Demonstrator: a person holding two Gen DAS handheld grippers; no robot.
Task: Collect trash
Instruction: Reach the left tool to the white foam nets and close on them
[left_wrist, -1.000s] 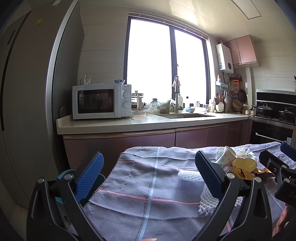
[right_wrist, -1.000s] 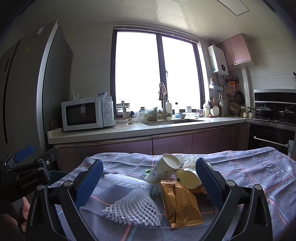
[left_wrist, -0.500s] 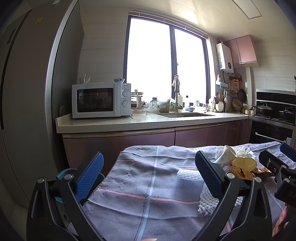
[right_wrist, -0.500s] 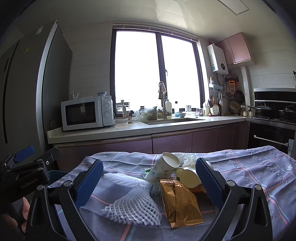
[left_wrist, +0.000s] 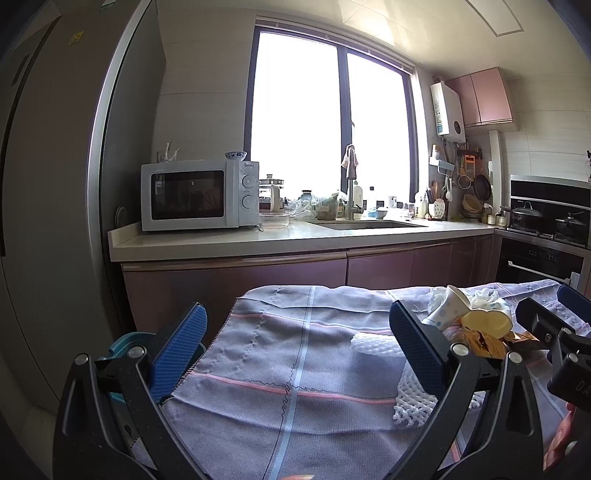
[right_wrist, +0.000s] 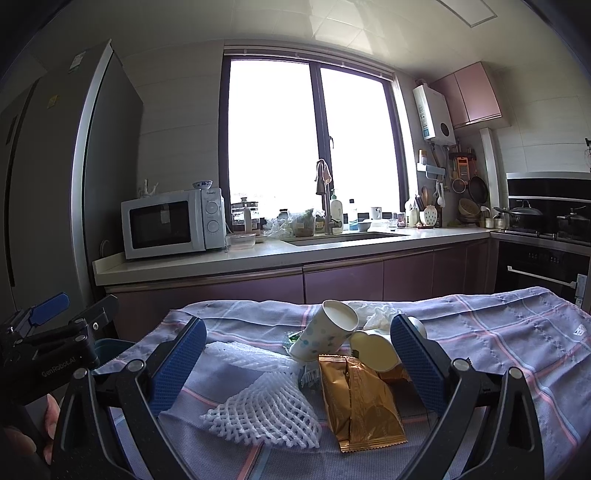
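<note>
Right wrist view shows the right gripper with its blue-padded jaws spread wide and holding nothing, above a pile of trash on the grey-purple checked tablecloth: a white foam mesh sleeve, a gold foil snack packet, a tipped polka-dot paper cup and a pale yellow round lid. The left gripper, jaws likewise apart and empty, hovers over bare cloth left of the pile, with a teal bin just beside the table's left edge.
</note>
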